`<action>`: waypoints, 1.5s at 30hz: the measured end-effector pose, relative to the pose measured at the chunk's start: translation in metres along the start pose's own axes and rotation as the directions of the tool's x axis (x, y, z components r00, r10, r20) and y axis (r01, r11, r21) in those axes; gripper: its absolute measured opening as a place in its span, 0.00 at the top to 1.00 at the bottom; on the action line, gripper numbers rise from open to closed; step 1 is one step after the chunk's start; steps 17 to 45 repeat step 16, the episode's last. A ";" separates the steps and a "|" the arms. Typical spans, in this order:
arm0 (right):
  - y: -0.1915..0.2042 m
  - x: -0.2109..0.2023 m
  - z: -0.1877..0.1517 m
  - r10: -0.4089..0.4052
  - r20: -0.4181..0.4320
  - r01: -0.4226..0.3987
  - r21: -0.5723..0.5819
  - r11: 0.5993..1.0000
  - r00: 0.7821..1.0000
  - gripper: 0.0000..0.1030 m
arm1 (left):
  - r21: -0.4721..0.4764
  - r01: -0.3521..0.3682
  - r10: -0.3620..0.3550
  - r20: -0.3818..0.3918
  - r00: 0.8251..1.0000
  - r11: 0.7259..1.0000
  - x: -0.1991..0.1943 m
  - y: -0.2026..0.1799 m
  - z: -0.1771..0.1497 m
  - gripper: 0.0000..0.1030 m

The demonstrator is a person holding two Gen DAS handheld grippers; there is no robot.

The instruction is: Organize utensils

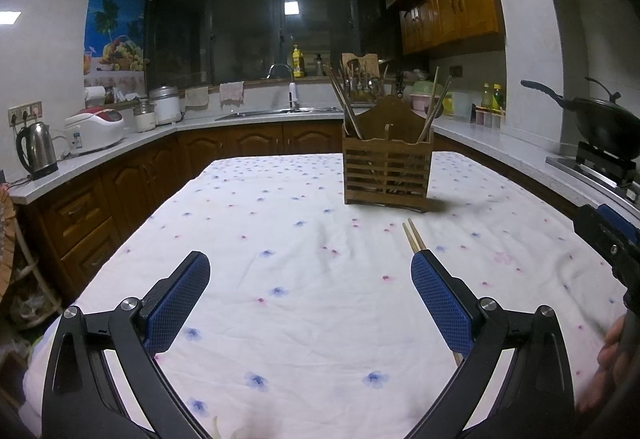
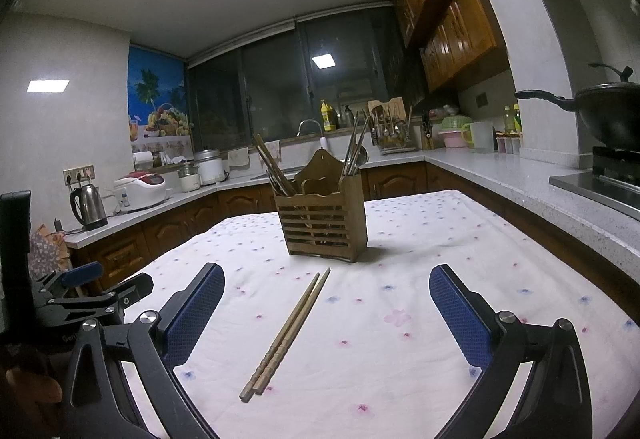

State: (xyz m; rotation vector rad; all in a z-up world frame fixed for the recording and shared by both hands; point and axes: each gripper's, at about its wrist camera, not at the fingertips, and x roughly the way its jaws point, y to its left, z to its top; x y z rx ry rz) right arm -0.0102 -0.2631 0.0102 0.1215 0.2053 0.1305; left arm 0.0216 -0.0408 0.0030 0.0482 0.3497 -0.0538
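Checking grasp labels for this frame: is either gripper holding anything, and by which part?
Nothing held. Left gripper and right gripper are both open; the chopsticks lie loose on the tablecloth.

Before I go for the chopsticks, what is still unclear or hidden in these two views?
- Chopsticks: in the left wrist view, their middle is behind a left gripper finger.
- Wooden holder: its contents show only as dark shapes through the slats in both views.
- Right gripper: open, empty; the left view's edge crops it.

A wooden utensil holder (image 1: pixel 387 169) stands on the floral tablecloth (image 1: pixel 280 239); chopsticks (image 1: pixel 413 235) lie just before it, partly behind the wide-spread left gripper (image 1: pixel 310 281).
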 end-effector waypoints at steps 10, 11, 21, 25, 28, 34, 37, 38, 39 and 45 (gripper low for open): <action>0.002 0.001 0.000 0.000 -0.008 0.000 0.005 1.000 1.000 0.00 | -0.005 0.008 -0.008 -0.011 1.000 1.000 0.002 -0.001 0.001 0.00; 0.002 0.002 0.000 0.000 -0.010 0.000 0.006 1.000 1.000 0.00 | -0.006 0.009 -0.009 -0.013 1.000 1.000 0.002 -0.001 0.001 0.00; 0.003 0.005 0.000 0.000 -0.023 0.000 0.012 1.000 1.000 0.00 | -0.010 0.020 -0.020 -0.024 1.000 1.000 0.004 0.001 0.003 0.00; 0.003 0.005 0.000 0.000 -0.023 0.000 0.012 1.000 1.000 0.00 | -0.010 0.020 -0.020 -0.024 1.000 1.000 0.004 0.001 0.003 0.00; 0.003 0.005 0.000 0.000 -0.023 0.000 0.012 1.000 1.000 0.00 | -0.010 0.020 -0.020 -0.024 1.000 1.000 0.004 0.001 0.003 0.00; 0.003 0.005 0.000 0.000 -0.023 0.000 0.012 1.000 1.000 0.00 | -0.010 0.020 -0.020 -0.024 1.000 1.000 0.004 0.001 0.003 0.00; 0.003 0.005 0.000 0.000 -0.023 0.000 0.012 1.000 1.000 0.00 | -0.010 0.020 -0.020 -0.024 1.000 1.000 0.004 0.001 0.003 0.00; 0.003 0.005 0.000 0.000 -0.023 0.000 0.012 1.000 1.000 0.00 | -0.010 0.020 -0.020 -0.024 1.000 1.000 0.004 0.001 0.003 0.00; 0.003 0.005 0.000 0.000 -0.023 0.000 0.012 1.000 1.000 0.00 | -0.010 0.020 -0.020 -0.024 1.000 1.000 0.004 0.001 0.003 0.00; 0.003 0.005 0.000 0.000 -0.023 0.000 0.012 1.000 1.000 0.00 | -0.010 0.020 -0.020 -0.024 1.000 1.000 0.004 0.001 0.003 0.00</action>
